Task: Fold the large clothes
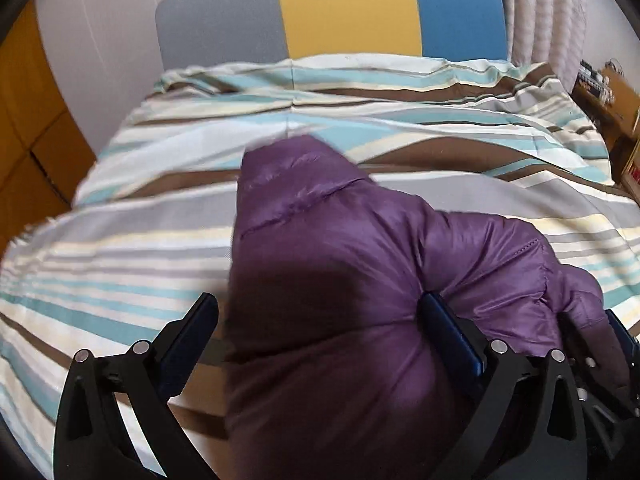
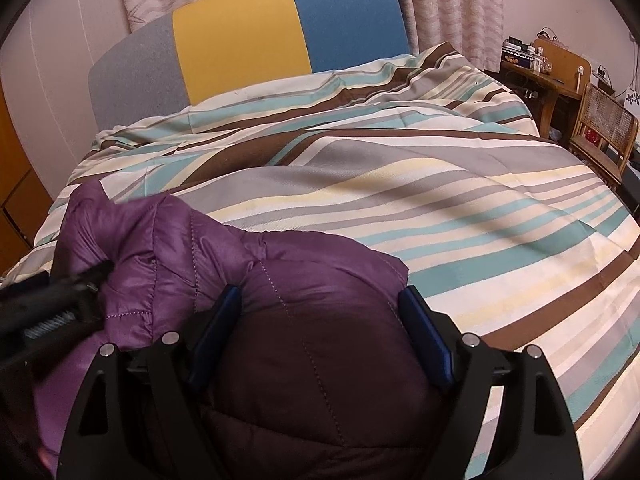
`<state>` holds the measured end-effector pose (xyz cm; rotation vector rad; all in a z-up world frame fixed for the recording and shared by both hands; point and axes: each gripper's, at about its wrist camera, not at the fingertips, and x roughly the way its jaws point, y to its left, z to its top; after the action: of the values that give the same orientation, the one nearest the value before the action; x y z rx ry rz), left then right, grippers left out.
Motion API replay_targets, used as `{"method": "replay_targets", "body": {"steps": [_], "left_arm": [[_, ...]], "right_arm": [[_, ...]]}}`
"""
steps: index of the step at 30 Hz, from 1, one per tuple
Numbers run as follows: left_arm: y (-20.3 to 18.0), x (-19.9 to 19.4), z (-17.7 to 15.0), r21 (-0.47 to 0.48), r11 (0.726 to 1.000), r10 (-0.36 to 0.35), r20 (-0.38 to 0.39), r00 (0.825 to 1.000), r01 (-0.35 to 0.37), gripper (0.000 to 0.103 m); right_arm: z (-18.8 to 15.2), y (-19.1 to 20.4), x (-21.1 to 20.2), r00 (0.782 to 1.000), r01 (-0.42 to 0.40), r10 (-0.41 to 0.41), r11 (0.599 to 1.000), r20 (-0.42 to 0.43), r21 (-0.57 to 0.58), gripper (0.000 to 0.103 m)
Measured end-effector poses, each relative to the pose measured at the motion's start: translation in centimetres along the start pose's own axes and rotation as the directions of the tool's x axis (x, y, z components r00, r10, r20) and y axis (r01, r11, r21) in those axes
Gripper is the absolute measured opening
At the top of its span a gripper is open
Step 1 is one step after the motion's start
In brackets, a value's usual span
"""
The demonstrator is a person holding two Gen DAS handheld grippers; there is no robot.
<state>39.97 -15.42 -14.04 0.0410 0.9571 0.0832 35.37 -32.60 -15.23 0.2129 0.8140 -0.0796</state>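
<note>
Both claws are buried in the purple quilted jacket (image 2: 304, 368): the right gripper (image 2: 320, 334) stands wide with a fat fold of padding bulging between its blue pads, and the left gripper (image 1: 320, 340) is just as wide, fabric pressed against one finger only, so I cannot tell whether either truly pinches it. The jacket looks light, puffy and slick, likely to spring back and slide, so a stitched seam or hem seems the safer hold. It is bunched at the near edge of the striped duvet (image 2: 440, 208), with the three-coloured headboard (image 2: 240, 36) beyond.
</note>
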Motion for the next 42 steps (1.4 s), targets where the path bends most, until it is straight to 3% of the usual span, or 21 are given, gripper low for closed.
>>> {"method": "replay_targets", "body": {"steps": [3,7,12,19,24,28,31,33,35,39,40,42], "left_arm": [[1.2,1.5,-0.1,-0.054,0.996,-0.072,-0.051,0.996,0.069,0.1],[1.6,1.2,-0.6,-0.071,0.994,-0.092,-0.049,0.995,0.089,0.1],[2.0,-2.3,-2.9,-0.059,0.994,-0.096,0.011,0.995,0.097,0.1],[3.7,-8.0,-8.4,-0.08,0.971,-0.217,0.1,0.971,0.225,0.1],[4.5,-9.7,-10.1,-0.104,0.955,-0.267,0.091,0.959,0.276,0.1],[4.6,-9.8,-10.8,-0.096,0.955,-0.273,0.081,0.959,0.28,0.1],[3.3,-8.6,-11.2,0.005,0.97,-0.244,0.068,0.967,0.244,0.1],[2.6,-8.3,-11.3,0.068,0.974,-0.22,0.085,0.972,0.214,0.1],[2.5,-8.2,-11.4,0.075,0.975,-0.216,0.094,0.972,0.209,0.1],[4.9,-7.8,-11.6,-0.055,0.94,-0.331,0.071,0.941,0.335,0.1],[5.6,-7.7,-11.7,-0.098,0.922,-0.369,0.06,0.927,0.374,0.1],[7.3,-7.4,-12.3,-0.22,0.859,-0.471,0.019,0.882,0.463,0.1]], "right_arm": [[0.1,0.2,0.4,1.0,0.008,-0.008,1.0,-0.008,-0.008,0.081],[0.1,0.4,0.7,1.0,0.014,-0.014,1.0,-0.009,-0.017,0.081],[-0.1,0.3,0.4,1.0,0.002,-0.002,1.0,0.009,-0.015,0.082],[-0.4,0.2,-0.9,0.999,-0.007,0.007,1.0,0.052,-0.008,0.085],[-1.6,-0.5,-4.2,0.994,-0.054,0.054,0.999,0.095,-0.006,0.09],[-4.1,-2.1,-8.1,0.983,-0.097,0.095,0.995,0.154,0.002,0.094],[-6.0,-3.1,-8.0,0.992,-0.05,0.05,0.999,0.114,0.004,0.094],[-6.4,-3.9,-7.3,0.995,-0.064,0.061,0.997,0.082,0.042,0.094],[-6.3,-3.8,-6.7,0.996,-0.063,0.06,0.997,0.059,0.047,0.094],[-6.3,-4.0,-6.8,0.994,-0.098,0.096,0.994,0.045,0.052,0.094],[-6.4,-4.5,-6.8,0.99,-0.14,0.138,0.987,0.026,0.077,0.094],[-6.7,-5.7,-6.7,0.975,-0.222,0.224,0.966,-0.004,0.131,0.094]]}}
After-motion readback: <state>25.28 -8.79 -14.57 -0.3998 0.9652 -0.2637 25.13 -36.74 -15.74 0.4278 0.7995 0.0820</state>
